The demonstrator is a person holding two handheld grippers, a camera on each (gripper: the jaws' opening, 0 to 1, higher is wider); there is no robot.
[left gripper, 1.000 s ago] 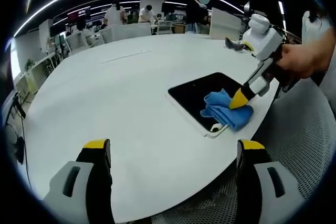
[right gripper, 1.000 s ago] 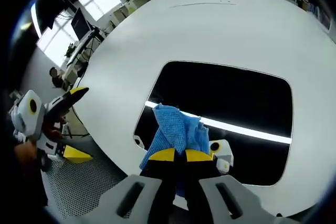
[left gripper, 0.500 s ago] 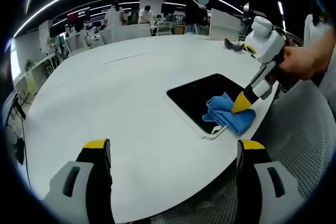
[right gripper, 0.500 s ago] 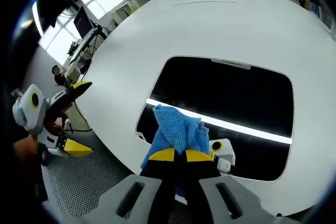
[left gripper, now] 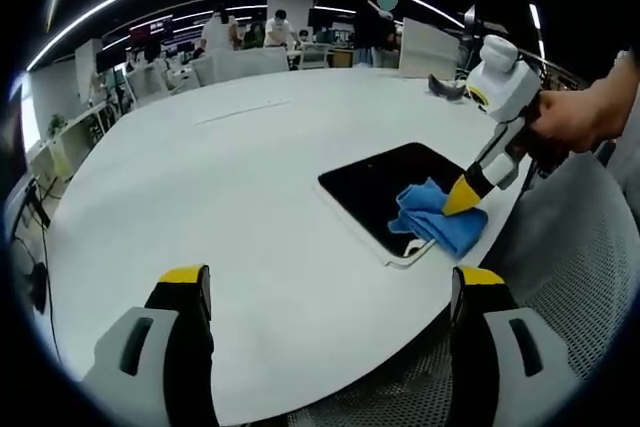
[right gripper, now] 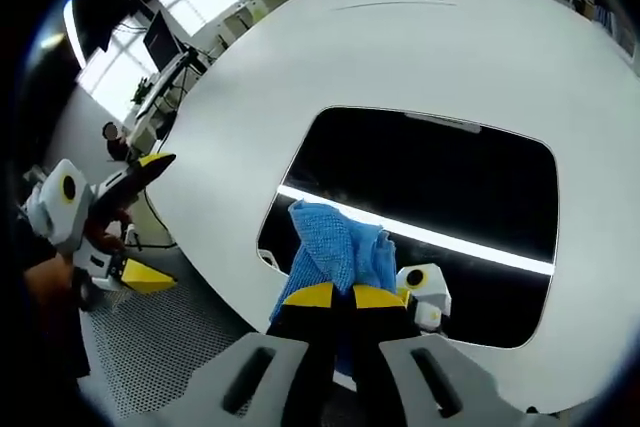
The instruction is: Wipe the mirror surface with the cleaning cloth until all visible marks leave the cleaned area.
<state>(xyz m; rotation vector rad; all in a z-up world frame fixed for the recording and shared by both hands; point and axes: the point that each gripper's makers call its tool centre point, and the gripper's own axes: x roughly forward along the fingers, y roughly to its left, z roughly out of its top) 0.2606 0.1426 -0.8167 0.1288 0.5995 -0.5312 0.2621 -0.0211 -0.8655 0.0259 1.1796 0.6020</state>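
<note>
Barely shifted since a second ago: your right gripper [right gripper: 333, 294] clamps the blue cloth [right gripper: 338, 252] on the mirror's [right gripper: 450, 187] near edge | mirror flat near the white table's [left gripper: 200, 187] rim | left gripper [left gripper: 330, 277] jaws spread, empty.

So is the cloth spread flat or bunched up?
Bunched: the cloth sits in folds, pinched by the right gripper on the mirror.

From where I stood, no lettering, label, brand or number could be read on anything; the far signs were too blurred.
</note>
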